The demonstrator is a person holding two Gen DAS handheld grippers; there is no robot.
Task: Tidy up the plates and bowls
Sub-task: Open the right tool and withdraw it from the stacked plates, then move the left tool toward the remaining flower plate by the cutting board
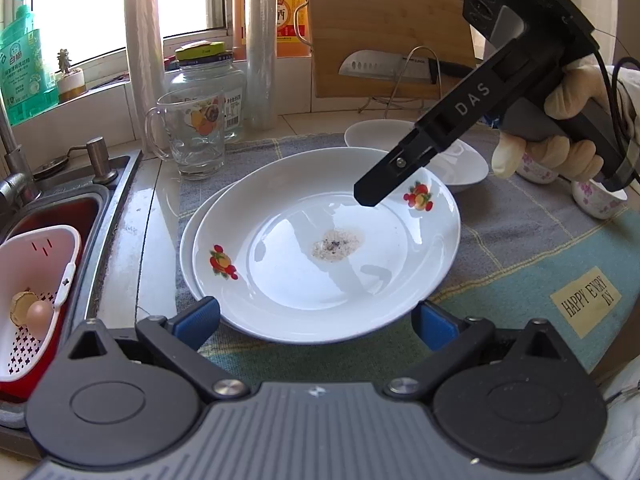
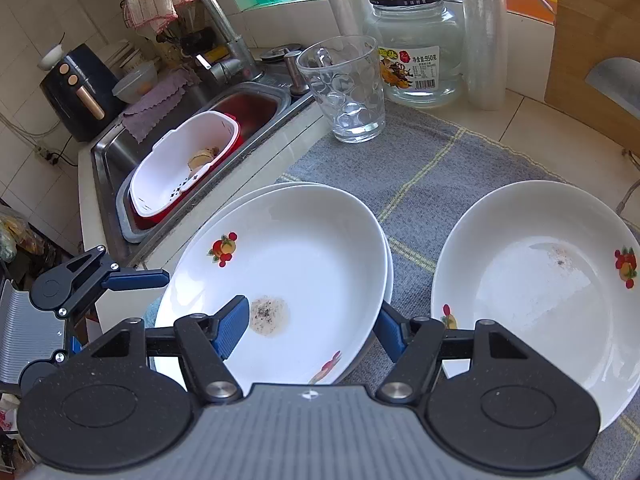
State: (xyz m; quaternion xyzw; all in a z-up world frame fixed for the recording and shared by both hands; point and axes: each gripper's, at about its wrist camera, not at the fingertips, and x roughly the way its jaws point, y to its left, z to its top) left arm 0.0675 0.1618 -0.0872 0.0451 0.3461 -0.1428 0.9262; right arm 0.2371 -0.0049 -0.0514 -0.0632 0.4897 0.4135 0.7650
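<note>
A white plate with fruit prints (image 1: 320, 248) lies on top of another plate on the grey mat; it also shows in the right wrist view (image 2: 288, 264). My left gripper (image 1: 316, 320) is open just before its near rim and holds nothing. My right gripper (image 2: 308, 328) is open, its jaws straddling the plate's right rim, one finger (image 2: 232, 328) above the plate and one outside it. The right gripper (image 1: 372, 196) also shows over the plate's far right in the left wrist view. A second white fruit-print plate (image 2: 540, 292) lies to the right. Two small floral bowls (image 1: 596, 200) stand behind the right hand.
A glass mug (image 1: 192, 136), a glass jar (image 1: 224, 88), two plastic-wrap rolls and a cutting board with a knife (image 1: 384, 28) stand at the back. The sink (image 2: 160, 140) at the left holds a white colander in a red basin (image 2: 184, 168). The counter edge is near.
</note>
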